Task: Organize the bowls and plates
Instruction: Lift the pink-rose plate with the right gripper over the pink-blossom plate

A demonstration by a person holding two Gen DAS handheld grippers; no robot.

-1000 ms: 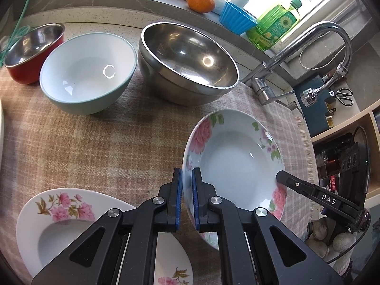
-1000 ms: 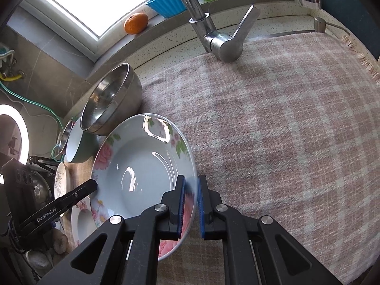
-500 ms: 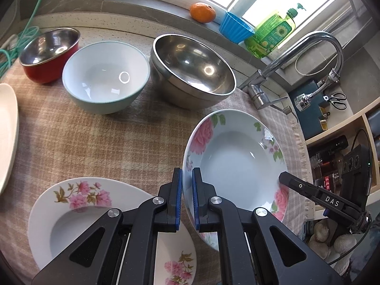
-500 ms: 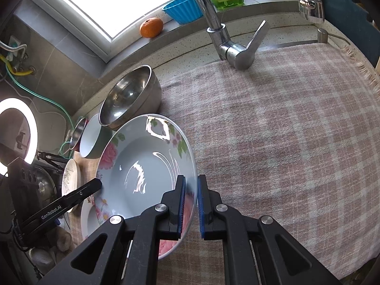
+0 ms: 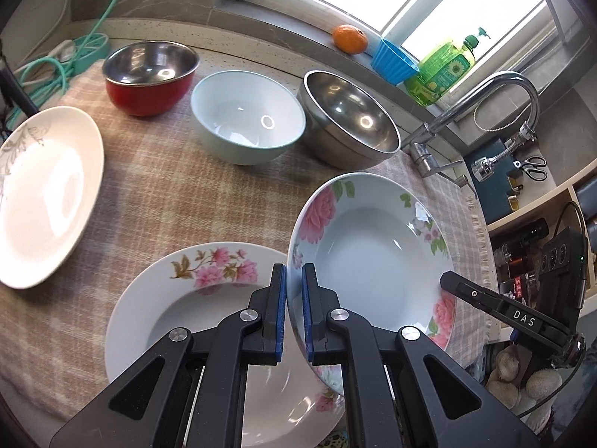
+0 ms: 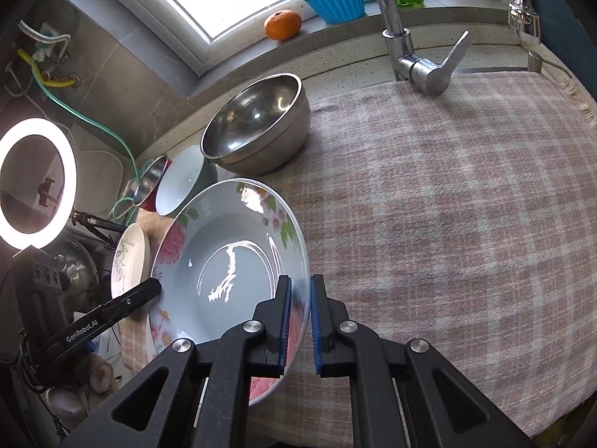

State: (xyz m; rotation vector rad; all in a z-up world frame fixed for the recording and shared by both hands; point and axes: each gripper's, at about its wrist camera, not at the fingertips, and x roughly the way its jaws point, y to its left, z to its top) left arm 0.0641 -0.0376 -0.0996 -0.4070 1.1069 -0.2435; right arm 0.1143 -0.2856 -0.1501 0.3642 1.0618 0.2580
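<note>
Plaid cloth covers the counter by the window, w/ the steel bowl at its back edge; left of that bowl sit a pale green bowl & red bowl. Nearer than the steel bowl, the blue floral plate is held tilted off the cloth, partly over a white floral plate. Left gripper & right gripper each pinch opposite rims of the blue plate.

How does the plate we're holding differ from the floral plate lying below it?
The blue-grey plate is tilted, clamped by the left gripper and right gripper; the white floral plate lies flat on the cloth. The held one has large pink roses, the other smaller blossoms. Both are deep-welled.
</note>
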